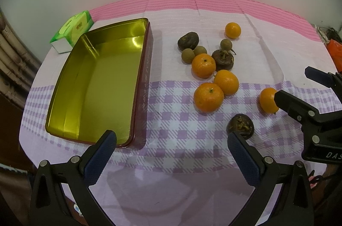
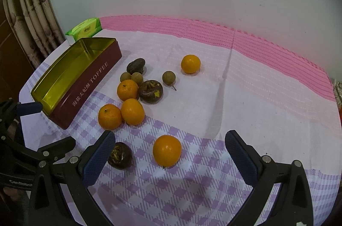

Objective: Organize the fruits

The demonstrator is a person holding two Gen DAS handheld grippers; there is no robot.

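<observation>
Closest to the right wrist lens, the right gripper (image 2: 170,141) hangs over the checked tablecloth (image 2: 213,183) with its blue-padded fingers spread wide and nothing between the pads. Just ahead of it, inside that gap, a lone orange (image 2: 167,150) sits on the cloth, touching neither finger. A dark brown fruit (image 2: 119,155) lies right beside the inner finger, which covers part of it. From the left wrist view that orange is half hidden behind the right gripper's black finger.

Equally wide, the left gripper (image 1: 172,141) holds nothing; one fingertip overlaps the near corner of the toffee tin (image 1: 96,84), and whether it touches the rim cannot be told. The tin lies open, its gold inside holding no fruit.

Between tin and lone orange sits the main cluster: three oranges (image 1: 208,97) close together, two more brown fruits (image 1: 222,59), and two small longans (image 1: 187,56) pressed side by side. A third longan (image 1: 226,44) stands a little apart, and a fifth orange (image 1: 233,30) is farther back on its own.

Behind the tin a green tissue pack (image 1: 72,30) is partly blocked by the tin wall; its lettering is too small to read. Folded curtains (image 2: 32,18) are cut off at the frame edge
</observation>
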